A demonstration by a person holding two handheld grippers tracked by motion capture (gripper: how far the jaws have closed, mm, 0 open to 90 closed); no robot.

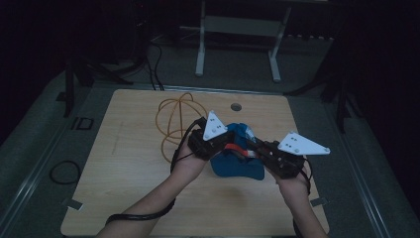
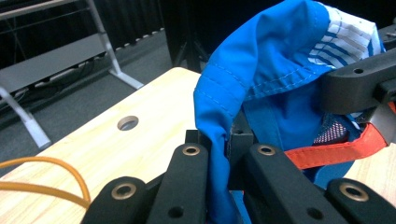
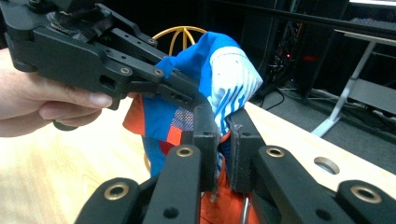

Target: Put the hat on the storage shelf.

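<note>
A blue cloth garment (image 1: 236, 167) with an orange band and a white striped panel is held up over the middle of the wooden table (image 1: 129, 163). My left gripper (image 1: 232, 143) comes in from the left and is shut on a fold of its blue fabric (image 2: 271, 70); in the left gripper view the cloth is pinched between the jaws of that gripper (image 2: 219, 140). My right gripper (image 1: 253, 148) comes in from the right. In the right gripper view, the right gripper (image 3: 224, 135) is shut on the garment (image 3: 233, 74) where orange and white cloth meet. The left gripper (image 3: 187, 95) sits just beside it.
An orange cable loop (image 1: 176, 119) lies on the table behind the left hand. A round hole (image 1: 236, 106) sits near the table's far edge. A white stand (image 1: 200, 49) is on the floor beyond. Black cables trail from both grippers.
</note>
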